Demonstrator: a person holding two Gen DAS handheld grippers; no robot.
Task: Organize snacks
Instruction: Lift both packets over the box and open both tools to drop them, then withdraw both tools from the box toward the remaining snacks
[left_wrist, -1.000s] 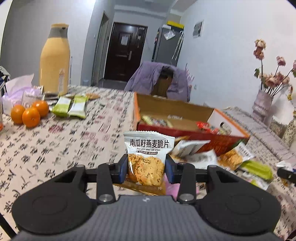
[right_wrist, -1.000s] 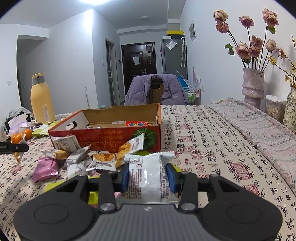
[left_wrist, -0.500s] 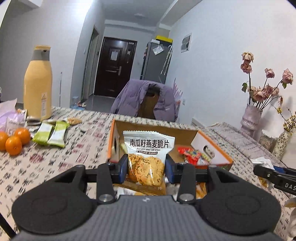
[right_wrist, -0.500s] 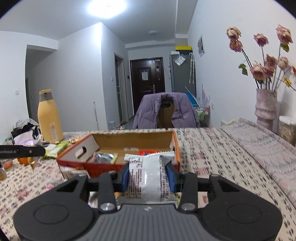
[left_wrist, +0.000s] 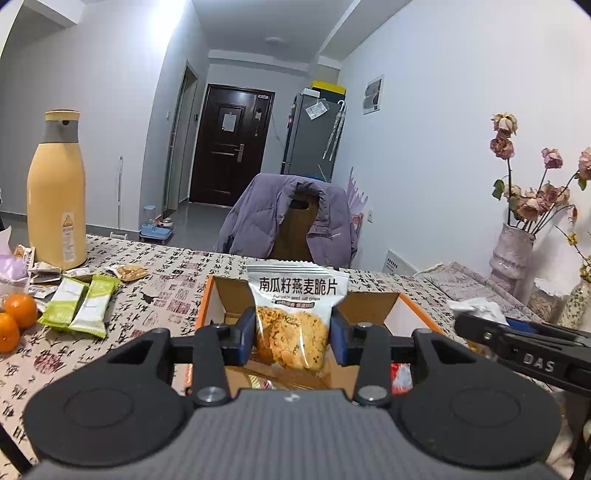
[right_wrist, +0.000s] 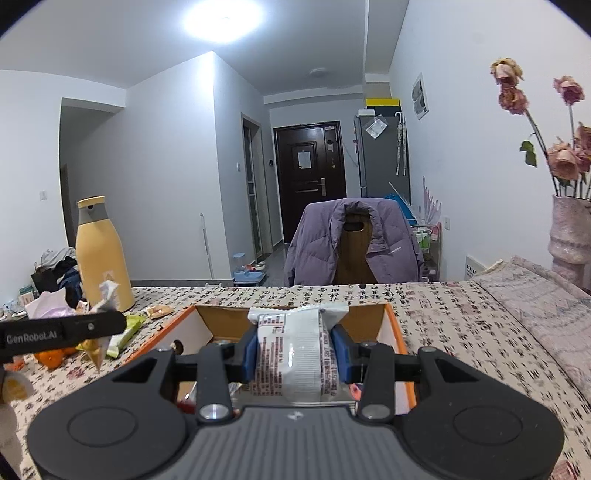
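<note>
I grasp an oat crisp packet (left_wrist: 297, 317) in my left gripper (left_wrist: 291, 341) and a white snack packet (right_wrist: 295, 354) in my right gripper (right_wrist: 297, 356), both above the orange cardboard box (left_wrist: 413, 308), which already contains some snacks, while green bars (left_wrist: 79, 308) wait on the table.

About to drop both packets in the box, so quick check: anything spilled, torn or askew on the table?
Nothing torn or spilled. Loose snack wrappers lie scattered beside the yellow bottle, outside the box. Both held packets, cookie packet and white packet, look intact.
</note>
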